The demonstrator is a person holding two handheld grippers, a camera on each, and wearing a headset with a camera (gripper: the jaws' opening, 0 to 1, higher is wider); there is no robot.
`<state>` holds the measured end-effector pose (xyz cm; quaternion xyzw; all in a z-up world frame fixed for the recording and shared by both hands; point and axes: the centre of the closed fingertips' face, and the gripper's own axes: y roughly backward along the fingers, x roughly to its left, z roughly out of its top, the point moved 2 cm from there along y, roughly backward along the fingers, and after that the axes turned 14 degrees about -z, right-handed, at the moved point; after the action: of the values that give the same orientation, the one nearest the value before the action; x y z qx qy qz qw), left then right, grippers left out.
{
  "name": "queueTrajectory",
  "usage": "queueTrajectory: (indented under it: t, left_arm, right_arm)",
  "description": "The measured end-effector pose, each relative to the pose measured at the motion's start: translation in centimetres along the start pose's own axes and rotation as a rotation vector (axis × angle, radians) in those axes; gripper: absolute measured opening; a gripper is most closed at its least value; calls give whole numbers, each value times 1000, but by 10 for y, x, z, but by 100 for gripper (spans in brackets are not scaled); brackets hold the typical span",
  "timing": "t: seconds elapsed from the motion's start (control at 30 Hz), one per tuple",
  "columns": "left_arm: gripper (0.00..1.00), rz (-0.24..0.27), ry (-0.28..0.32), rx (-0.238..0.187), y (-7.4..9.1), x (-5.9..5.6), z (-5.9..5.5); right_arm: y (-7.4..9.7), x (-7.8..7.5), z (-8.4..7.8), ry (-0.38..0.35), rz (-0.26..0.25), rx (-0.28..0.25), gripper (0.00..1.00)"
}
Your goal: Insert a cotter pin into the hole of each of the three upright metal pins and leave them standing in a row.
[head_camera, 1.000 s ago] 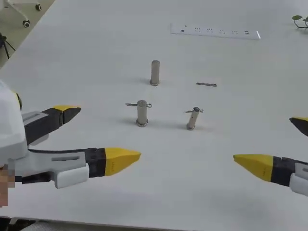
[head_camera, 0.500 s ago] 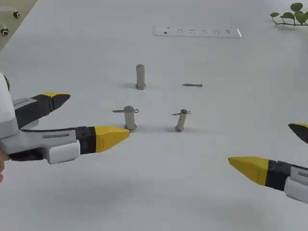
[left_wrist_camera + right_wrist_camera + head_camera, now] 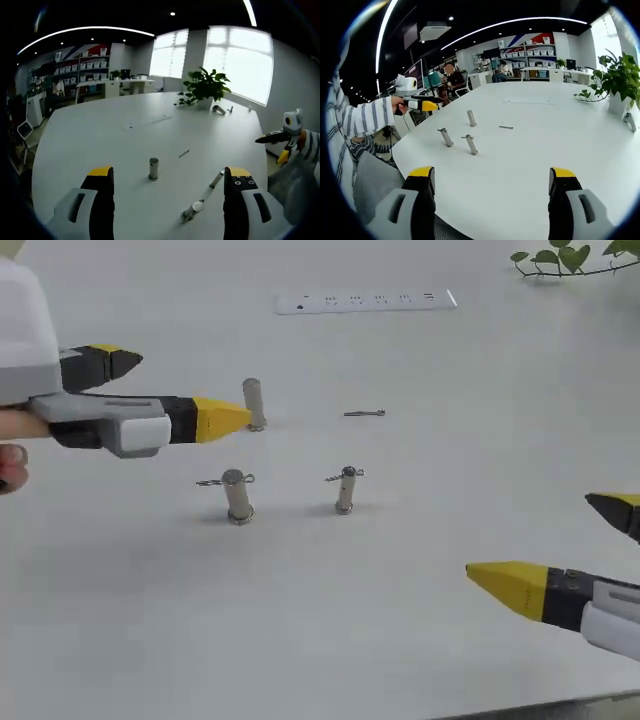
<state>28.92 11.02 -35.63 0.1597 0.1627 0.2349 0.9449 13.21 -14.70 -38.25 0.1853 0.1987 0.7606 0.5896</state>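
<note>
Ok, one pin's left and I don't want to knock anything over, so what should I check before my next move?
1. Left front pin and right front pin standing, both cottered: ok.
2. Rear pin upright, bare: ok.
3. Loose cotter pin lying clear on the table: ok.
4. Left gripper open, empty: ok.
5. Right gripper open, empty: ok.
6. Pins in a row: not ok, they form a triangle.
</note>
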Motion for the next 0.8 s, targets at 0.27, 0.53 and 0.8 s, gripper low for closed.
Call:
queueTrajectory:
  t: [0.27, 0.53, 0.8]
  left_arm:
    - [73, -25, -9, 82, -28, 13, -9]
    - [61, -57, -60, 201, -53, 26, -27]
    - [53, -82, -99, 291, -73, 39, -42]
  right_arm:
    - [3, -2, -5, -17, -15, 13, 91]
    - [4, -2, -7, -27, -18, 19, 90]
    - [5, -5, -15, -36, -28, 39, 89]
